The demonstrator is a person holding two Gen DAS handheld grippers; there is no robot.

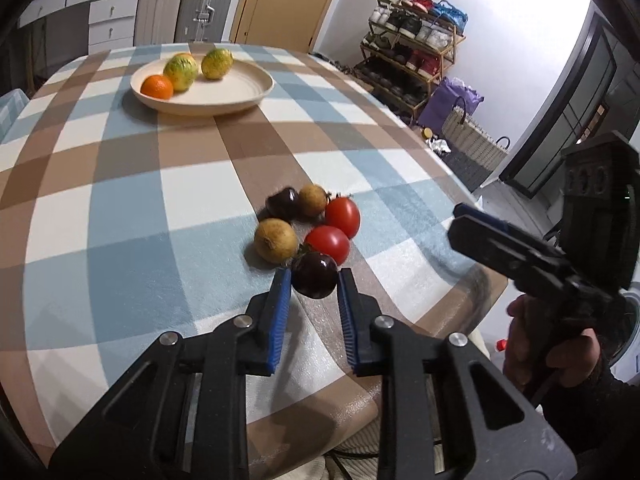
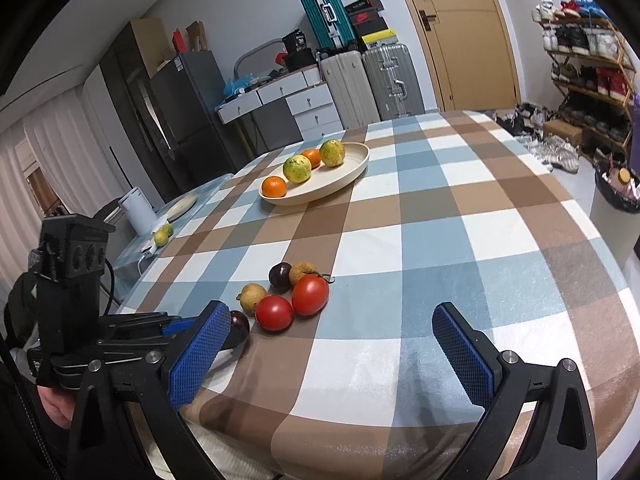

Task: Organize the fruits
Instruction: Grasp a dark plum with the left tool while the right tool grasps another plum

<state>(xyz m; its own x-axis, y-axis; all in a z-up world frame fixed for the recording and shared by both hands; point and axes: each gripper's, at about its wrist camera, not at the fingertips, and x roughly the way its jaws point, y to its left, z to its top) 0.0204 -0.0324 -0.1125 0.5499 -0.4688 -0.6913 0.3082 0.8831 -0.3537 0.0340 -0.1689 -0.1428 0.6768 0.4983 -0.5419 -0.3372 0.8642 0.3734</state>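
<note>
A cluster of small fruits lies near the table's front edge: two red tomatoes (image 1: 334, 228), two tan round fruits (image 1: 276, 246) and two dark purple fruits. My left gripper (image 1: 314, 282) has its blue pads on both sides of the nearest dark purple fruit (image 1: 314, 280), which also shows in the right wrist view (image 2: 239, 326). A cream plate (image 1: 240, 92) at the far side holds an orange (image 1: 157, 87) and two yellow-green fruits (image 1: 181, 72). My right gripper (image 2: 332, 344) is open and empty, over the table's front edge right of the cluster.
The table (image 2: 440, 208) has a checked blue, brown and white cloth. A white jug (image 2: 138, 210) and another yellow-green fruit (image 2: 162, 236) stand on a side surface to the left. Suitcases, drawers and a shoe rack (image 1: 412, 52) stand beyond the table.
</note>
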